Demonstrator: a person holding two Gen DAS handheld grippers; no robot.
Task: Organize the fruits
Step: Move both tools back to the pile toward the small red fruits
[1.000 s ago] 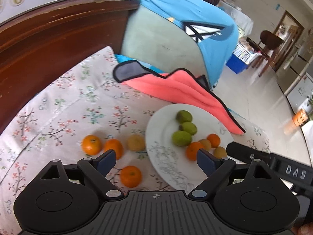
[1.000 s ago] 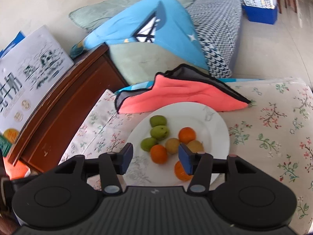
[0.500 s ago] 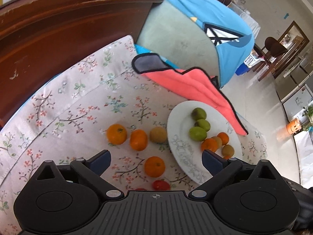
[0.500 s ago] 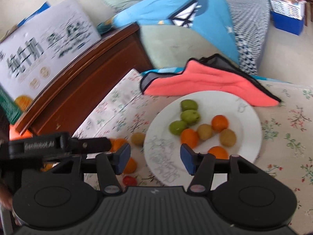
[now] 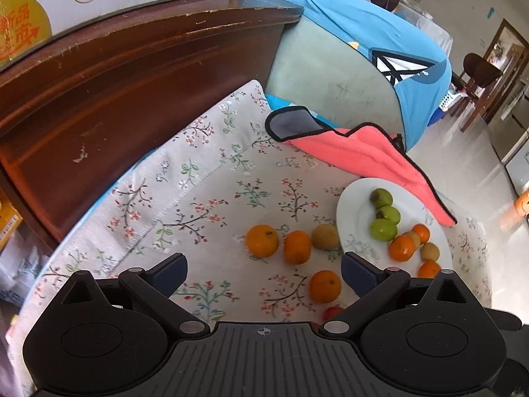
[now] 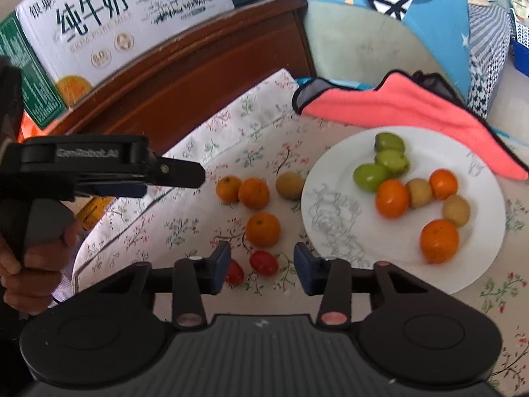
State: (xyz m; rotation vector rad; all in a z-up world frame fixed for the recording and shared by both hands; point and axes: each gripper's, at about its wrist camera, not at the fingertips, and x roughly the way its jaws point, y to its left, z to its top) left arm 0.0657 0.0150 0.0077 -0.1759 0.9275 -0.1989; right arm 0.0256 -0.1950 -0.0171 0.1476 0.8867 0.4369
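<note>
Right claw (image 6: 261, 266), jaws just narrowed yet empty, nears the red tomato (image 6: 263, 263) at lower centre; left claw (image 5: 264, 269) gapes wide and empty; next, nip the tomato.

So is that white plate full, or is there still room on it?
Partly full: the white plate holds nine fruits bunched on one side; the patterned near side is bare.

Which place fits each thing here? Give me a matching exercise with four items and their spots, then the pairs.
Things:
1. green fruits
2. red tomatoes
3. pink cloth
4. milk carton

Places:
A. on the wooden ledge
B. on the white plate
C. on the floral cloth, just ahead of the right tool
D. behind the plate, over its far rim

Pairs: 1-B, 2-C, 3-D, 4-A
</note>
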